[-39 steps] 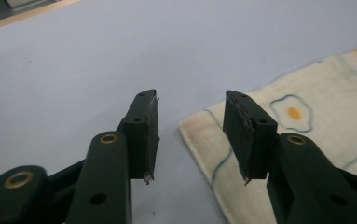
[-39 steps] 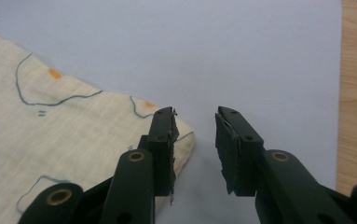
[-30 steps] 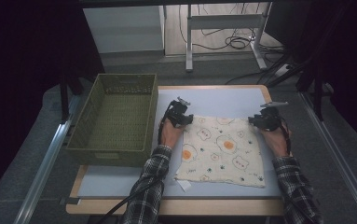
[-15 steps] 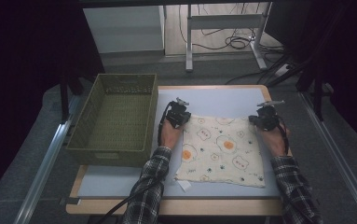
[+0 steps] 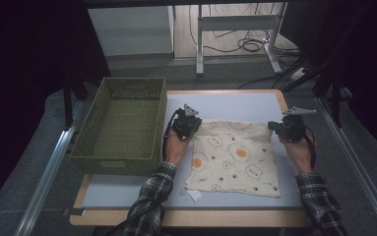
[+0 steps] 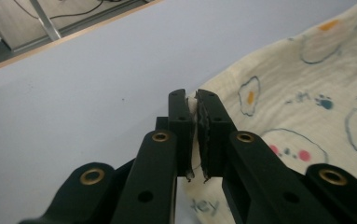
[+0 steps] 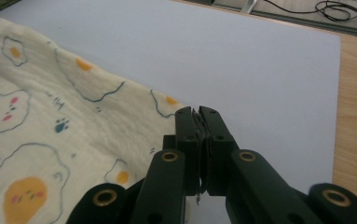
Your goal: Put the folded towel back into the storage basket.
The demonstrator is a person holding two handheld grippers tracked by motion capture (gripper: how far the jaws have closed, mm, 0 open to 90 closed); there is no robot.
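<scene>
Beside the green woven basket (image 5: 119, 125), on the pale blue tabletop (image 5: 235, 104), left gripper (image 6: 193, 109) and right gripper (image 7: 196, 122) each pinch a far corner of the cream egg-print cloth (image 5: 235, 157).

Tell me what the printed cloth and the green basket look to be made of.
The cloth looks like soft woven cotton, matte: a crinkled surface that drapes from both clamped corners. The basket looks like moulded plastic in a woven pattern, olive with a dull finish: stiff straight walls with small openings. Neither is certain by sight alone.
</scene>
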